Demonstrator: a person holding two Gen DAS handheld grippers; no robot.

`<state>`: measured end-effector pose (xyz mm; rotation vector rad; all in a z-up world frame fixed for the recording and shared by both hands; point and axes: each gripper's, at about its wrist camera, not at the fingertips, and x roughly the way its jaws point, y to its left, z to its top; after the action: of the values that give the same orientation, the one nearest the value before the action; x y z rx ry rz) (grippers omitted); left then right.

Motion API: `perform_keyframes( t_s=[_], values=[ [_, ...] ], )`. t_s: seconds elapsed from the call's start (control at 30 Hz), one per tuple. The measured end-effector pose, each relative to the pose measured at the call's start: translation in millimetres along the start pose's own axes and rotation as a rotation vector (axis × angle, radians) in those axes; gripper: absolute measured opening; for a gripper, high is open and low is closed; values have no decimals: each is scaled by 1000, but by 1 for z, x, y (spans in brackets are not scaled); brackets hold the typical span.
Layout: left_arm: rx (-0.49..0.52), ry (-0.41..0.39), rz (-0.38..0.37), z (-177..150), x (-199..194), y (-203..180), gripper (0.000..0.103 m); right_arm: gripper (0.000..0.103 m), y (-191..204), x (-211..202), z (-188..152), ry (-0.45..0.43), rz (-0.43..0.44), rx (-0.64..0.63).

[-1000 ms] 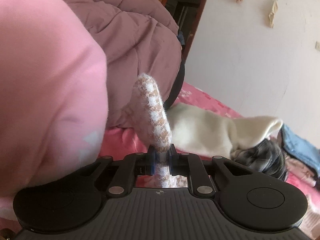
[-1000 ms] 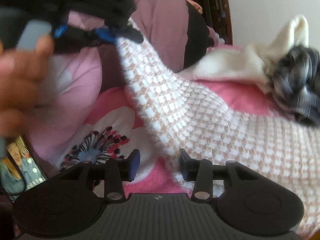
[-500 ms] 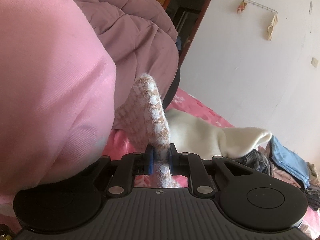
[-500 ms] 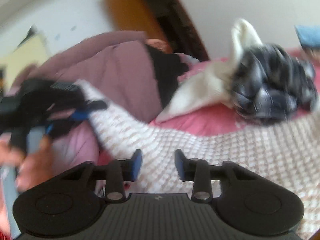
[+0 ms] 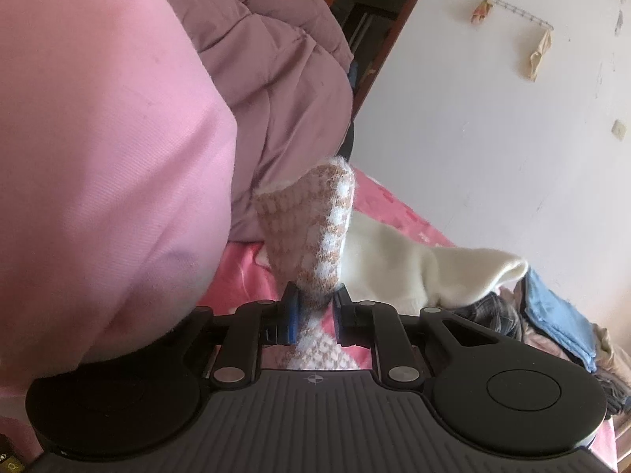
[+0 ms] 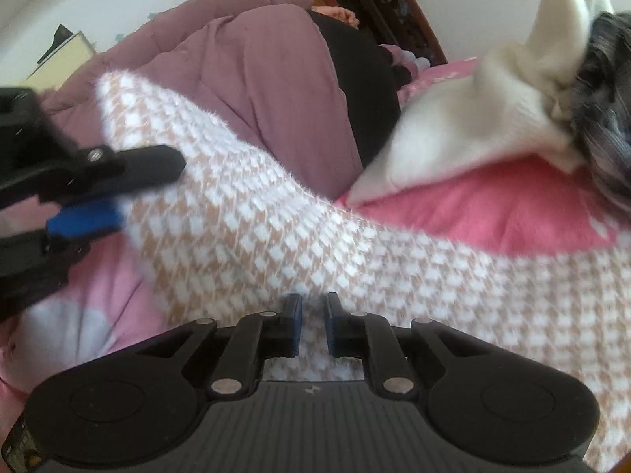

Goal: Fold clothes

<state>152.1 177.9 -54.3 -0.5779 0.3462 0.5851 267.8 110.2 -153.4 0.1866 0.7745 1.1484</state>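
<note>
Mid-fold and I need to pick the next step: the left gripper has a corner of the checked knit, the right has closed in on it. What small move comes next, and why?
Probably lift both grippers together to raise that edge. The left gripper is shut on the checked knit; the right gripper looks nearly shut on its near edge. The rest lies slack on the pink bedspread.

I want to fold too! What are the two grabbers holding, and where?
Both hold the checked sweater: left gripper pinches a raised end, right gripper its near edge.
</note>
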Motion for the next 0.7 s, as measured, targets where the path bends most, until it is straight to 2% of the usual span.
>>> perform_keyframes(
  t_s=[0.13, 0.17, 0.23, 0.3, 0.33, 0.37, 0.53, 0.7],
  values=[
    [-44, 2, -10, 2, -7, 2, 19, 14, -4, 6, -3, 39, 0, -5],
    [-76, -29, -37, 2, -16, 4, 19, 14, -5, 8, -4, 50, -14, -14],
    [-124, -107, -119, 2, -37, 3, 30, 14, -4, 16, -7, 87, -61, -30],
    [-22, -200, -139, -3, -53, -12, 39, 14, -4, 21, -14, 80, -52, -21],
    [23, -232, -130, -7, -56, -17, 45, 14, -3, 23, -15, 77, -42, -12],
    [59, -254, -114, -10, -57, -22, 47, 14, -1, 22, -17, 81, -23, -8],
    [60, -186, -85, -13, -39, -17, 47, 14, -3, 11, -22, 95, 80, 63],
    [41, -173, -92, -14, -38, -12, 47, 15, -36, -22, -22, -20, 111, 279]
  ],
)
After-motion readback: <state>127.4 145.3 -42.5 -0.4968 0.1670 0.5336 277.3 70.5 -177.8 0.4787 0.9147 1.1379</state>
